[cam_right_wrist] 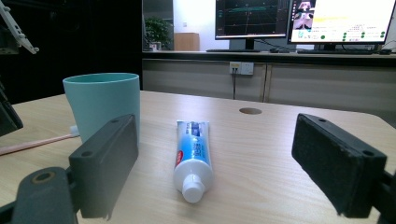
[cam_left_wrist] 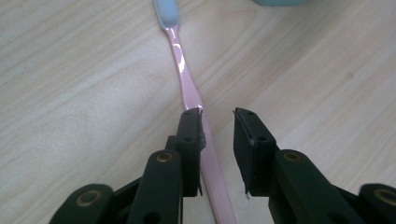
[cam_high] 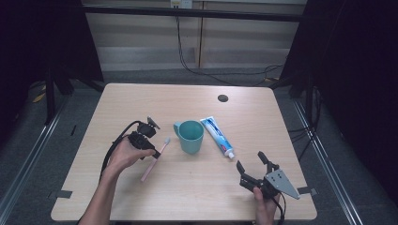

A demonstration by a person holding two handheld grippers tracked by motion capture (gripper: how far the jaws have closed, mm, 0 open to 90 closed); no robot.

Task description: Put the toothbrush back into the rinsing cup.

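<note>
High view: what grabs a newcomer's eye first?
The teal cup at the table's centre, with the pink toothbrush on its left and the toothpaste tube on its right. The left hand-held gripper has its jaws around the toothbrush handle with a gap still showing. The right hand-held gripper waits open near the tube's cap end.

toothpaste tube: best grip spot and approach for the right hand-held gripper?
Grip the toothpaste tube across its flat mid-body, coming from above with the jaws spanning its width. It lies flat on the table, cap towards the right hand-held gripper, which is open. The cap end looks rounder and likelier to slip.
</note>
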